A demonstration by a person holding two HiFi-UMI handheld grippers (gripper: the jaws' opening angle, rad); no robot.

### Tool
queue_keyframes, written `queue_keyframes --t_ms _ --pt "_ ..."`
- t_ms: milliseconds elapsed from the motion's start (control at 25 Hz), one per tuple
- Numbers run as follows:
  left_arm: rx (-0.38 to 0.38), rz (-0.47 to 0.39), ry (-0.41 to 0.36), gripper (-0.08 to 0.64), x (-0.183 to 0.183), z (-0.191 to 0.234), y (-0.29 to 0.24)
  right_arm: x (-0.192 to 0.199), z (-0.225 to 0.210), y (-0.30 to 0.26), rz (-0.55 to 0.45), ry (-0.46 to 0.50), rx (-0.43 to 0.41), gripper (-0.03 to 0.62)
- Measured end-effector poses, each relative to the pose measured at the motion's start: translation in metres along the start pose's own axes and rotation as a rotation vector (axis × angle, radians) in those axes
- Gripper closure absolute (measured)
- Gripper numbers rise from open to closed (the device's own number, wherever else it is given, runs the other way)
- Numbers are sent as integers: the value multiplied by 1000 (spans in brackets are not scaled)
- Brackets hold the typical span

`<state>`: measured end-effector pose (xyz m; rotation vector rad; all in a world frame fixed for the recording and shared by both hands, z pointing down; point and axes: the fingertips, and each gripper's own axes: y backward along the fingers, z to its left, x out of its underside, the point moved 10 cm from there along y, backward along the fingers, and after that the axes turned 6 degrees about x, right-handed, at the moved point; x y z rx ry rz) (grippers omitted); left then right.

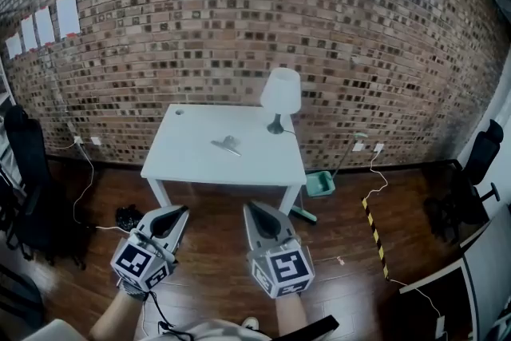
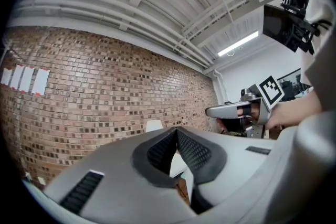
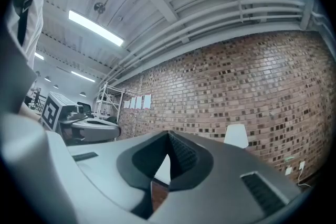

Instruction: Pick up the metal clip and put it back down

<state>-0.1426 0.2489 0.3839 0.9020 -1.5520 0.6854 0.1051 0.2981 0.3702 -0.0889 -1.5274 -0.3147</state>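
I am holding the left gripper [image 1: 177,212] and the right gripper [image 1: 254,208] low in front of me, side by side and pointing toward 12 o'clock. Both pairs of jaws are closed tip to tip and are gripping nothing.

The clip [image 1: 227,144] is lying on the white table [image 1: 192,165] near its middle, at 12 o'clock from me and well apart from both grippers. A lamp [image 1: 281,96] is standing at 2 o'clock from the clip.

I judge that this fits two stages alike: standing off with the clip waiting for a pick, or standing off with the clip set back down. Nothing here is settling which, so I am naming no next move.

The sheets [image 1: 48,24] on the brick wall at 10 o'clock are too small to read. The cubes are carrying only square markers, and no brand is showing.
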Motion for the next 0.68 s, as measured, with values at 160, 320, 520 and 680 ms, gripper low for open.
queue_keyframes --t_ms 160,320,520,680 --pt "3 8 1 554 0 0 -3 -2 -4 1 10 -2 12 615" --pt "7 12 -1 554 2 -1 -7 0 -6 1 8 -5 13 615" --pt "9 18 -8 554 5 0 -9 3 -7 0 -6 -7 12 615" --pt "10 21 -11 554 3 -1 -11 0 -11 0 -9 -6 11 615"
